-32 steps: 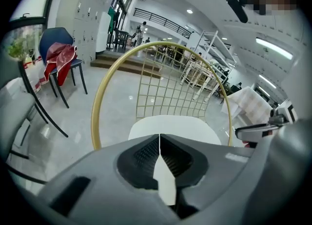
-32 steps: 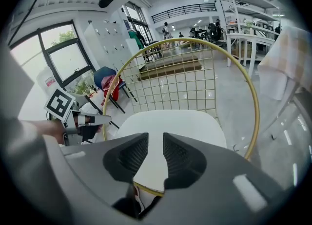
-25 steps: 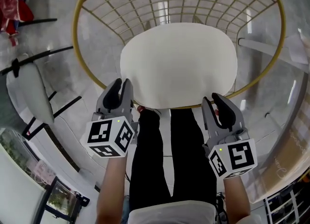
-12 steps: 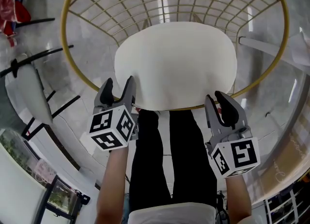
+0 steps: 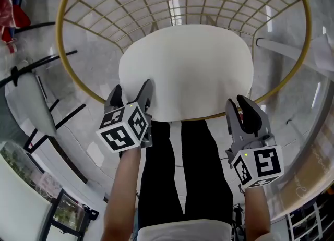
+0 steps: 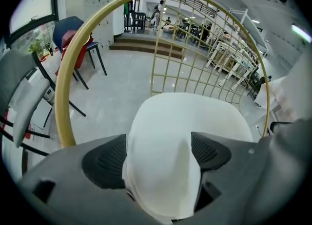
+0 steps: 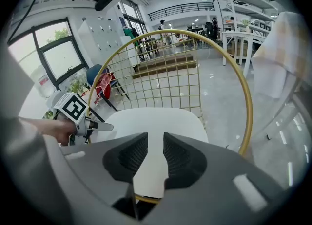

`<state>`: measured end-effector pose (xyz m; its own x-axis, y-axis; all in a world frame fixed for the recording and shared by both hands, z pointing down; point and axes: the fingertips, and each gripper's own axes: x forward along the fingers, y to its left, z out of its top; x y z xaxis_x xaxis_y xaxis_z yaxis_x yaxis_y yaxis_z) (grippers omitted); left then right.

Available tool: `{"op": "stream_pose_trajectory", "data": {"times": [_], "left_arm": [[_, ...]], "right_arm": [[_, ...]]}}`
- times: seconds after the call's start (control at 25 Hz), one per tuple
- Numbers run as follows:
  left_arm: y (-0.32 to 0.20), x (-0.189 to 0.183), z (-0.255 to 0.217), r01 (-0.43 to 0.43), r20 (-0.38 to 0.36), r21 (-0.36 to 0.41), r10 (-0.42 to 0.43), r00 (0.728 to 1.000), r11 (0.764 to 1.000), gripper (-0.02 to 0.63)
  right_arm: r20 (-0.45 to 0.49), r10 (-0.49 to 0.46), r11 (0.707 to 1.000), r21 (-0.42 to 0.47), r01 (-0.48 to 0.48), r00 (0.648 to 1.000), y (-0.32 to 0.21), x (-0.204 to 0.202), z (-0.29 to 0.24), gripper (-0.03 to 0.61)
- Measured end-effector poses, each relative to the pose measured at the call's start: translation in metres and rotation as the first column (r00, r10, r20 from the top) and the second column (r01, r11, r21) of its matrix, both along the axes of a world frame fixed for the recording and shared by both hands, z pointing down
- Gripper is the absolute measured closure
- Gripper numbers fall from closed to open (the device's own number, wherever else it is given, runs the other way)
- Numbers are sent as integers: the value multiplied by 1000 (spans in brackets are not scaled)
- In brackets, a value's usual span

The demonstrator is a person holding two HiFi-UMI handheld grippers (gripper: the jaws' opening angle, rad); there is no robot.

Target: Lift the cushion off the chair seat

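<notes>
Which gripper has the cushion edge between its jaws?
The left gripper: its jaws have just been opening and straddle the white cushion's near edge. The right gripper's jaws are narrowly apart, nothing between them.

- No word, brand, number or sign is legible in any view.
- Left marker cube [image 5: 124,129], on the left gripper [image 5: 131,89]: black-and-white square code patterns, no letters or digits.
- Right marker cube [image 5: 258,167], on the right gripper [image 5: 237,103]: likewise.

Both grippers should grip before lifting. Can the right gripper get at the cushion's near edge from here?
Probably yes: the right gripper hangs just short of the cushion, nothing between them; its jaws stand narrowly apart.
</notes>
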<state>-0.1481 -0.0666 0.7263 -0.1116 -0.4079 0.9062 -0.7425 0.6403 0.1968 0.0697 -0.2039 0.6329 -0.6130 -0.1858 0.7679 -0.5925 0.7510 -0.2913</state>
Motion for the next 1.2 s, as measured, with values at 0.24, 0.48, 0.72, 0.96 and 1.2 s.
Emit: {"op": "stream_pose_trajectory", "data": {"times": [0.24,0.48,0.72,0.96,1.2], "left_arm": [[-4,-5,11,68,1,-34,-68,998,997,160],[-7,-12,21,177,-65,-48,-180,982,983,179],[-10,-16,18,194,-83,-38,-196,977,980,209],[-9,-12,21,172,-97,-44,-176,980,984,218],[-15,-8,23,126,-110,-39,-130,985,991,235]], "right_arm": [[-26,37,999,26,-36,999,-26,13,7,476],[-83,71,997,41,-67,994,-46,30,15,468],[-208,97,995,2,-99,973,-58,56,45,397],[-271,87,994,-47,-103,959,-57,58,76,316],[-295,77,992,-77,-104,952,-60,49,94,285]]}}
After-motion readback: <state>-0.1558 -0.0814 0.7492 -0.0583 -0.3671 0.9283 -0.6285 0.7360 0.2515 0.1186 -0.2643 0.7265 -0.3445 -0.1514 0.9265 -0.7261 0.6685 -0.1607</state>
